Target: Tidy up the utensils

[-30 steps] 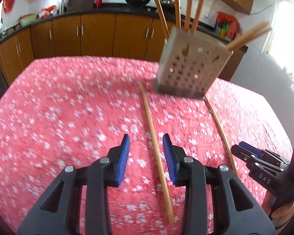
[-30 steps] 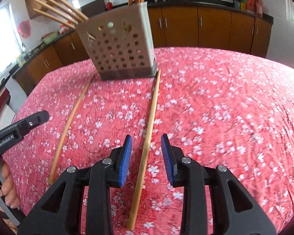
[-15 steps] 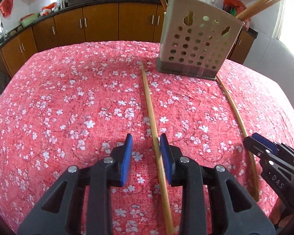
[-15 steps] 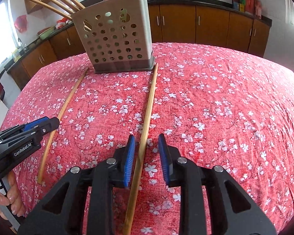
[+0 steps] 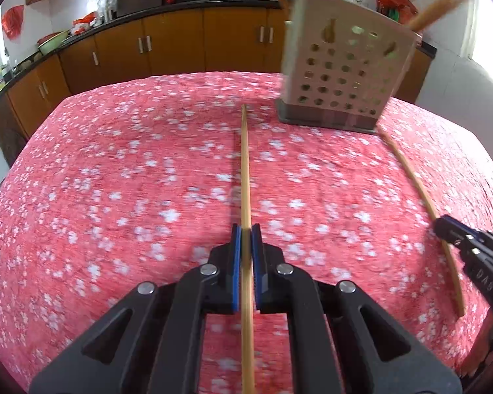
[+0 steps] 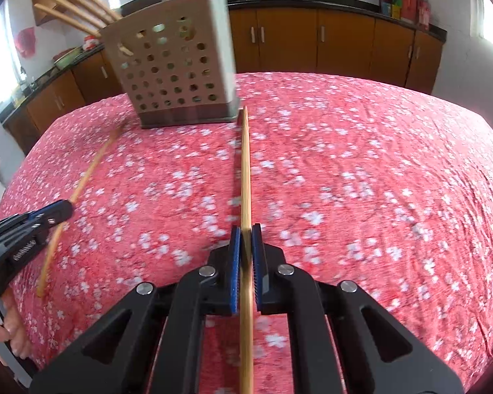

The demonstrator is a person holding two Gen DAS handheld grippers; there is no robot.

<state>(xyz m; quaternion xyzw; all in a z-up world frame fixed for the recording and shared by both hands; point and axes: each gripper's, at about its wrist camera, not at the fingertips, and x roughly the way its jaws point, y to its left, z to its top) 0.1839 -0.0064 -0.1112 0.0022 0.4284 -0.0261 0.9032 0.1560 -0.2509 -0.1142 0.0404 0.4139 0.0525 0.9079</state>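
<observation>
The left gripper (image 5: 245,229) has just been closing, and its blue fingers (image 5: 236,256) now clamp the left chopstick (image 5: 245,170) between them. The right gripper (image 6: 245,229) has likewise just been closing, and its fingers (image 6: 235,256) are pressed onto the right chopstick (image 6: 245,170). In each case the grip falls on the near part of the stick, with a short tail running back under the gripper body. Each chopstick's long axis runs straight out from the fingers toward the utensil holder (image 5: 341,75), so the far tips point at its base. The left stick's tip ends just beside the holder's left side; the right stick's tip ends just beside its right corner. Both sticks lie low along the table (image 5: 115,180); whether they still touch it cannot be told. The holder stands upright and already carries several chopsticks. Judged from this layout, each tip must be raised above the holder's rim, swinging the stick toward vertical before lowering it in. Neither hand is clearly nearer.
</observation>
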